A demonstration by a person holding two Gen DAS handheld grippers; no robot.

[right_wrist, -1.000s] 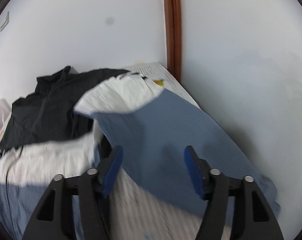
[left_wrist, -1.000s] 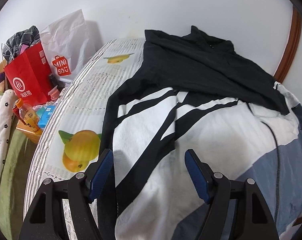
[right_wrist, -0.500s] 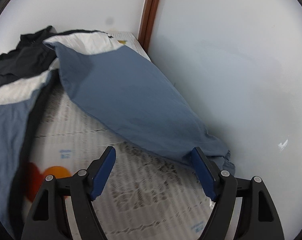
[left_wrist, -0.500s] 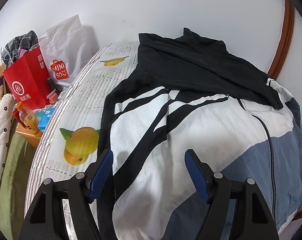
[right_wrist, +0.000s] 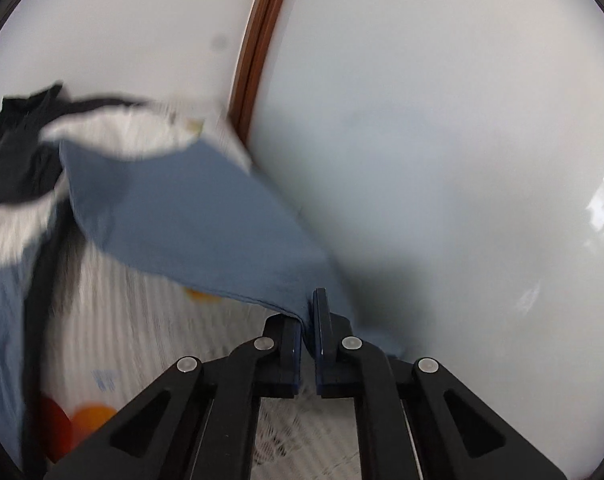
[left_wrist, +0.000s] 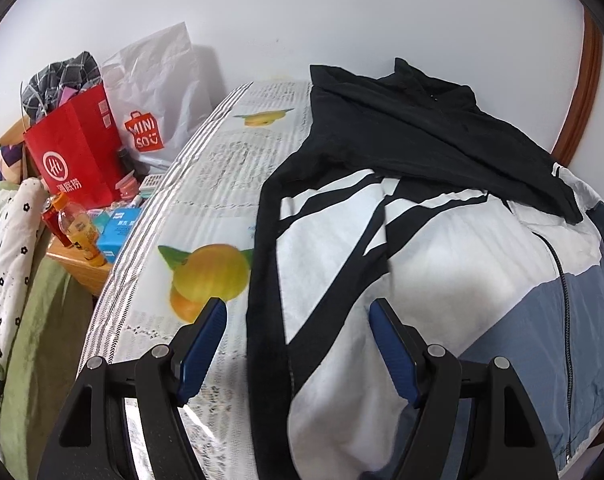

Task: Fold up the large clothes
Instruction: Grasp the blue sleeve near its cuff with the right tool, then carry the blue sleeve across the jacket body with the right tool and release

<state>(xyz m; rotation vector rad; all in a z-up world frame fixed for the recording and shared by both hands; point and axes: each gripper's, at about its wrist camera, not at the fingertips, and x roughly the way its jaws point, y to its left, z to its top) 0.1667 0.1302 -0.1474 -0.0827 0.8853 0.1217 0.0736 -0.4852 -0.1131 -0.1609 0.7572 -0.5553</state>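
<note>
White, black-striped, blue-hemmed jacket (left_wrist: 442, 280) lies spread, blue sleeve (right_wrist: 189, 224) pinched up.

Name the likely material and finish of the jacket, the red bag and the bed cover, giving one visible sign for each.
Jacket: probably thin woven synthetic, matte; it crinkles finely and hangs in a thin sheet from the shut right tool. Red bag: likely paper, slightly glossy; it stands stiff with sharp creases. Bed cover: printed woven cloth, matte, perhaps cotton; its fibre cannot be told.
</note>
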